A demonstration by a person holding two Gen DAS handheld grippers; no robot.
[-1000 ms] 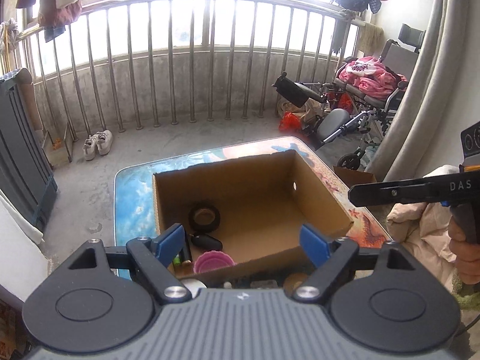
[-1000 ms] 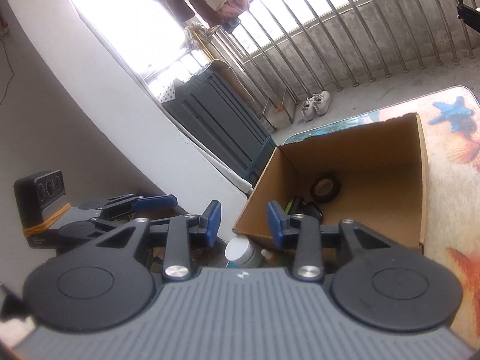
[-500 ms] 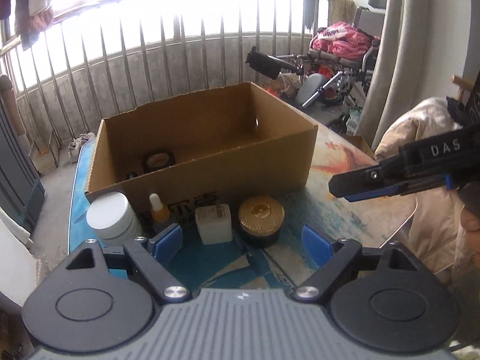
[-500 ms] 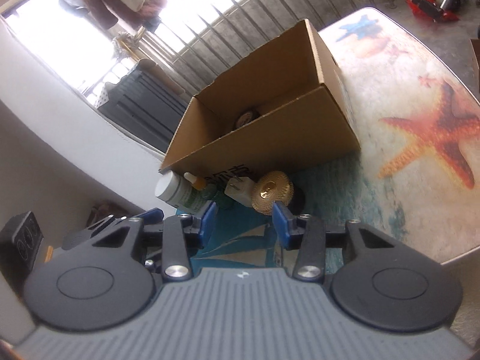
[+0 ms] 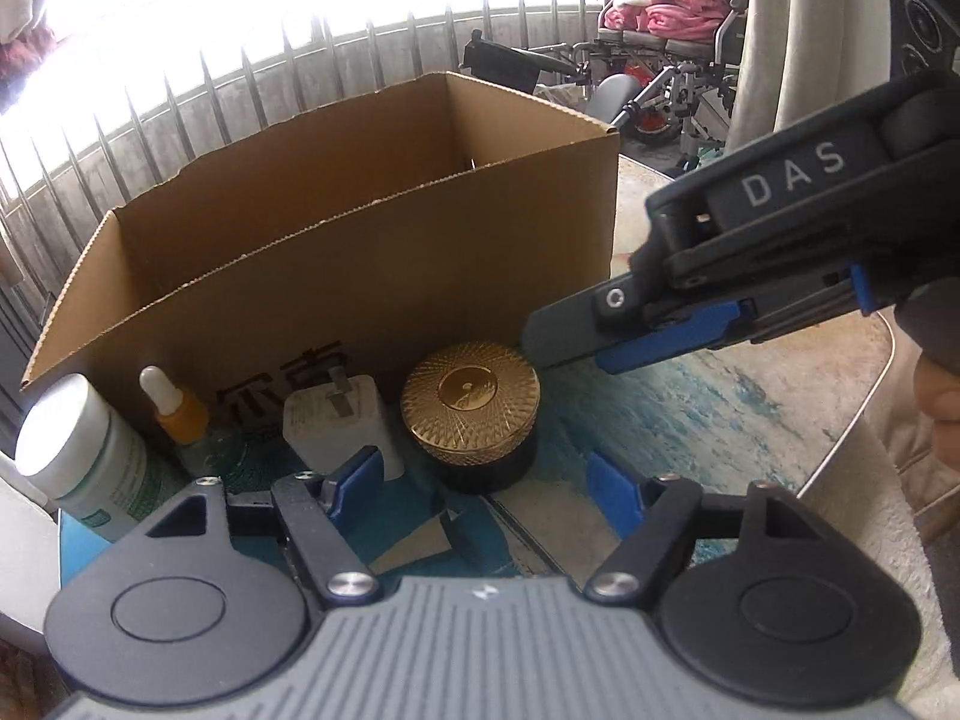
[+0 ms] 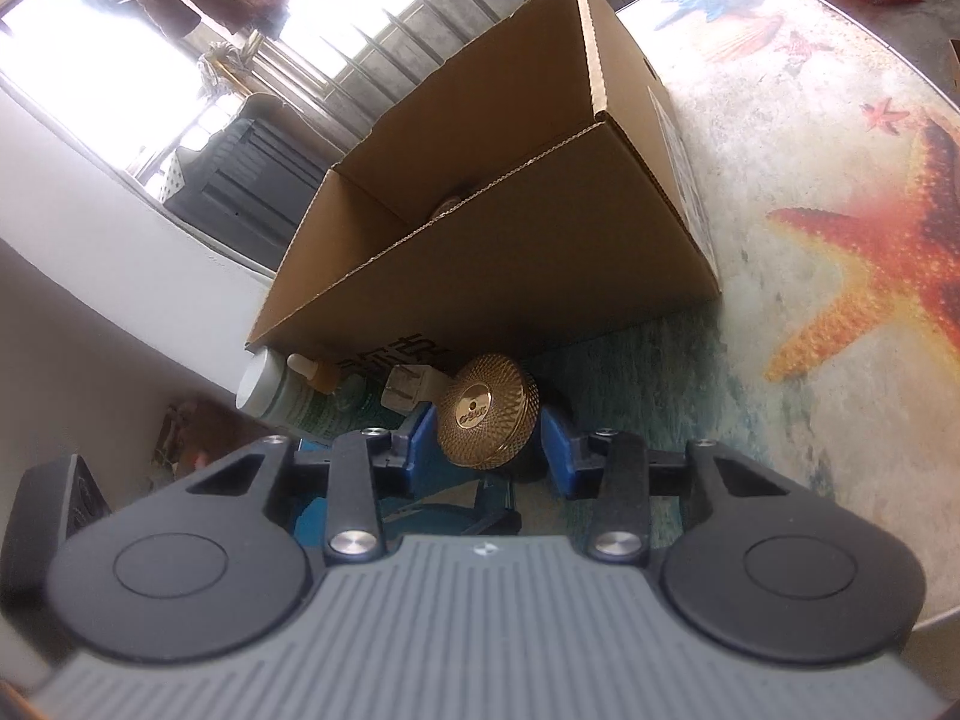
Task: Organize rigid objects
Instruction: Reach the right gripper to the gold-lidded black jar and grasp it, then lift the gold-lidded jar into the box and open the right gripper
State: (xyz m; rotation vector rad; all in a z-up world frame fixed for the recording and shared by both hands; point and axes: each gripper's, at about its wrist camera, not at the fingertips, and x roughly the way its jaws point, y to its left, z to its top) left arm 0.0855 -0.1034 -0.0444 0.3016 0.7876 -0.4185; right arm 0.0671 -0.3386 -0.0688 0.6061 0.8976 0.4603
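— Four items stand on the counter point(image 6: 798, 138) before the cardboard box point(image 5: 384, 228)?
— Yes. Right gripper point(image 6: 489, 435) straddles the gold-lidded jar point(image 6: 486, 411), jaws closing, pads not yet pressing. Left gripper point(image 5: 480, 477) is wide, closing, with nothing between its jaws, near the white charger point(image 5: 336, 420).

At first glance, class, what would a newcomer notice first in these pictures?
The gold-lidded jar in front of the cardboard box, with the right gripper closing around it. Beside it stand a white charger, a dropper bottle and a white bottle.
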